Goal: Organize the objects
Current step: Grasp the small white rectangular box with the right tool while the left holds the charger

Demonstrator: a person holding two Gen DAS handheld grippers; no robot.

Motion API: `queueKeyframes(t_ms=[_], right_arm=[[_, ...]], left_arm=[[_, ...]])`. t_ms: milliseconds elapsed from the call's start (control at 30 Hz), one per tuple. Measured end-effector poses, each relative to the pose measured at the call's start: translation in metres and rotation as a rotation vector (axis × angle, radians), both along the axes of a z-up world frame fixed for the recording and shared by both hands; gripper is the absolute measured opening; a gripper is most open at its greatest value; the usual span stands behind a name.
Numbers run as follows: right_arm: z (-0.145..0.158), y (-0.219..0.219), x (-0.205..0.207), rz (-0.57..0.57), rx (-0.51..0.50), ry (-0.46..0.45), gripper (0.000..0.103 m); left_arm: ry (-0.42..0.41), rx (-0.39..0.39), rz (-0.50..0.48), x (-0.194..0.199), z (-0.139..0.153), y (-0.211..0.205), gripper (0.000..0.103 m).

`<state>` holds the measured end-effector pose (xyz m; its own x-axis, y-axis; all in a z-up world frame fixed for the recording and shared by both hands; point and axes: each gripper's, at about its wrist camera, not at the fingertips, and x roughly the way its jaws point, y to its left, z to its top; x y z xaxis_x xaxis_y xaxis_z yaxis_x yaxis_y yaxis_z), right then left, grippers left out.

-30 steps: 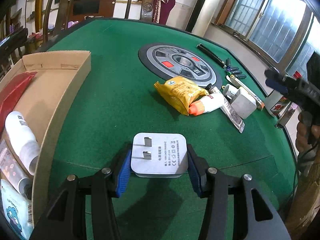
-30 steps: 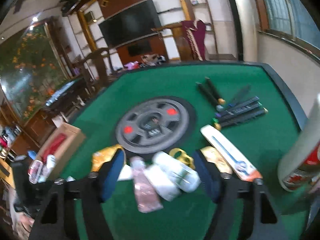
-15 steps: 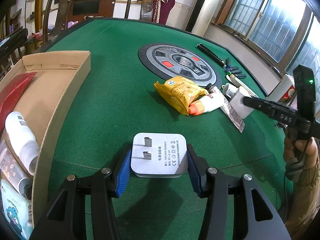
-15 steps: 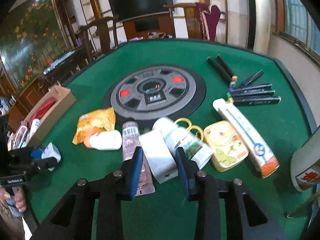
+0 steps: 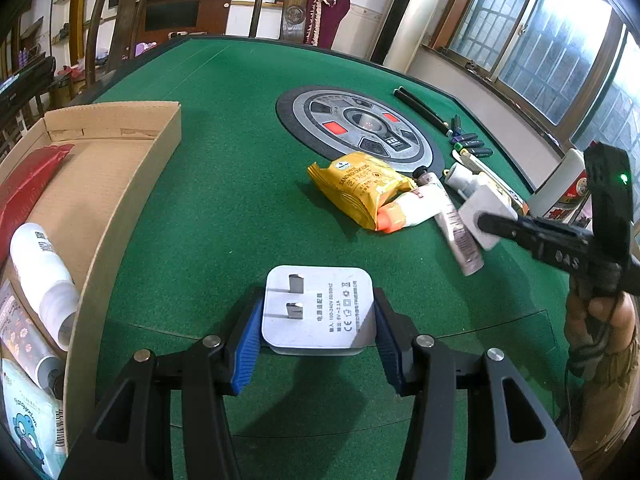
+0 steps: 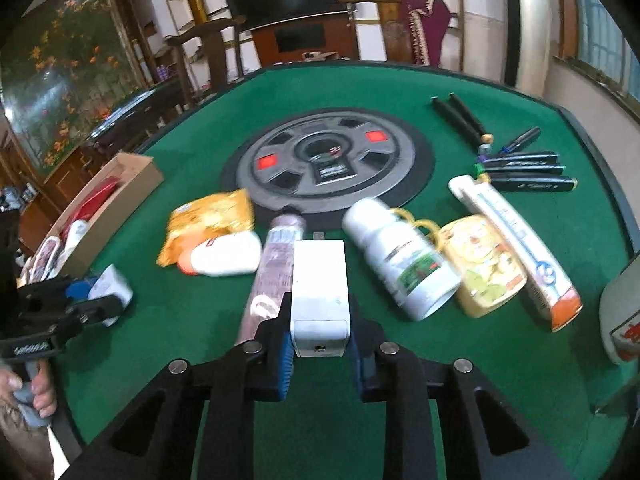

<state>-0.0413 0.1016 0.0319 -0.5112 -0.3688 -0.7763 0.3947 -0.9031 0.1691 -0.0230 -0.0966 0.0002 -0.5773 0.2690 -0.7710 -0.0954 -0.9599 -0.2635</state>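
My left gripper [image 5: 318, 314] is shut on a white plug adapter [image 5: 340, 280], prongs up, held just above the green table [image 5: 224, 216]. It hangs beside a cardboard box [image 5: 120, 184] that holds a red packet, a white bottle and pouches. My right gripper [image 6: 320, 320] is closing its jaws on a white charger block [image 6: 319, 276], and both blue pads touch its sides. The block lies between a pink tube [image 6: 276, 264] and a white bottle [image 6: 400, 256]. The left wrist view shows that gripper [image 5: 492, 224] at the block [image 5: 486, 208], far right.
A yellow snack packet [image 6: 212, 220] and an orange-capped white tube [image 6: 224, 258] lie left of the block. A yellow tin [image 6: 484, 268], a long toothpaste box [image 6: 516, 240] and several dark markers [image 6: 524, 168] lie to its right. A round grey panel [image 6: 332, 160] fills the table's centre.
My right gripper came down toward the pile and its jaws narrowed from wide apart to the sides of the white charger block. The left gripper and its adapter have not moved.
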Motion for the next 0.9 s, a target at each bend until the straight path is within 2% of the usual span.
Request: queueKeyframes(t_ms=[300,600,667,733,900], right_arm=[[-0.003,0.001,-0.007,-0.038,-0.038,-0.019,0.024],[-0.002,-0.003,-0.002,-0.023,-0.012,0.009,0.024],[-0.003,-0.001,-0.003,-0.005,-0.030,-0.013,0.026],[0.001,0.008,-0.005,-0.017,-0.068,-0.030,0.039],[0.036,0.048,-0.006,-0.075,-0.200,0.061,0.046]], left_arm=[[0.000,-0.010,-0.001,0.000,-0.001,0.003,0.050],[0.001,-0.013,0.001,-0.001,-0.001,0.003,0.050],[0.001,-0.014,0.000,-0.001,-0.001,0.003,0.050],[0.001,-0.015,0.000,-0.001,-0.001,0.003,0.050],[0.001,-0.016,0.000,-0.001,-0.001,0.003,0.050]])
